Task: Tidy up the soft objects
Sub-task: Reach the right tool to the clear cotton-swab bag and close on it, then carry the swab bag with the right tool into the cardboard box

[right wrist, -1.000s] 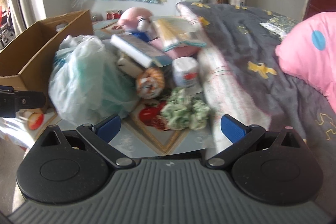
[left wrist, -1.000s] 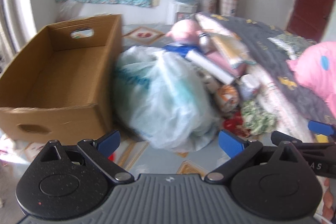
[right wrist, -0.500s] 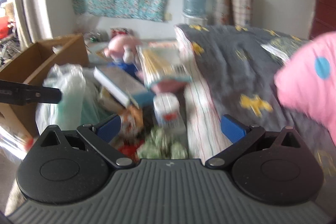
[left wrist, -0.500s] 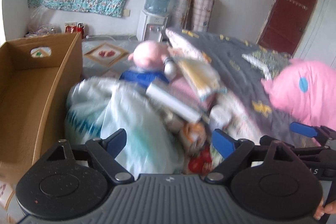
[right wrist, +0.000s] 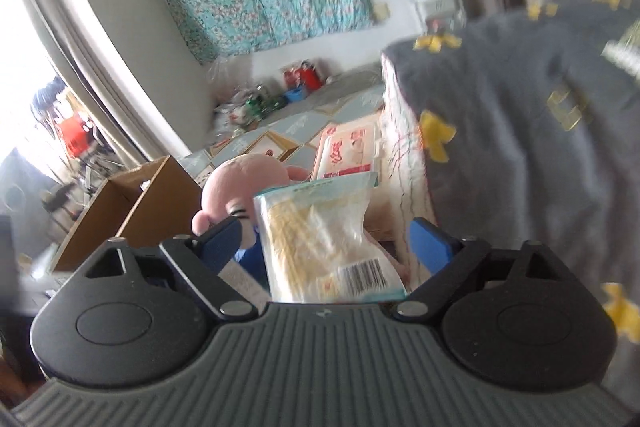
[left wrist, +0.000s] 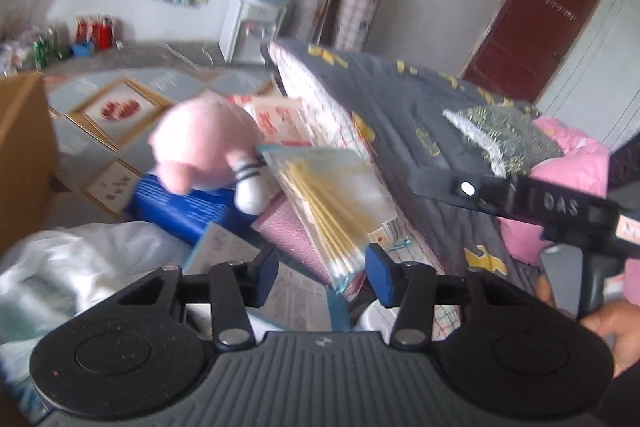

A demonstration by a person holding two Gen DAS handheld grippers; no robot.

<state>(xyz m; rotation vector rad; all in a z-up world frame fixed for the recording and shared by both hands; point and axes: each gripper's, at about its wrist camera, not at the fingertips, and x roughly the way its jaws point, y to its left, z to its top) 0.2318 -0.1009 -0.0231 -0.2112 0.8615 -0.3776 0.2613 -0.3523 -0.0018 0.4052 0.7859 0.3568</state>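
Observation:
A pile of soft goods lies on the floor beside the bed. A pink plush toy lies on a blue pack. A clear bag of yellow-stemmed cotton swabs rests on a pink pack. My left gripper is open, its fingers either side of the bag's near end. My right gripper is open with the swab bag between its fingers; the plush lies just beyond. The right gripper's arm crosses the left wrist view.
A cardboard box stands left of the pile; its edge shows in the left wrist view. A white plastic bag lies at lower left. The bed with a grey quilt fills the right. A wipes pack lies behind the plush.
Both grippers have moved forward and up over the pile, past the plastic bag, and closed in on the swab bag. Both remain open.

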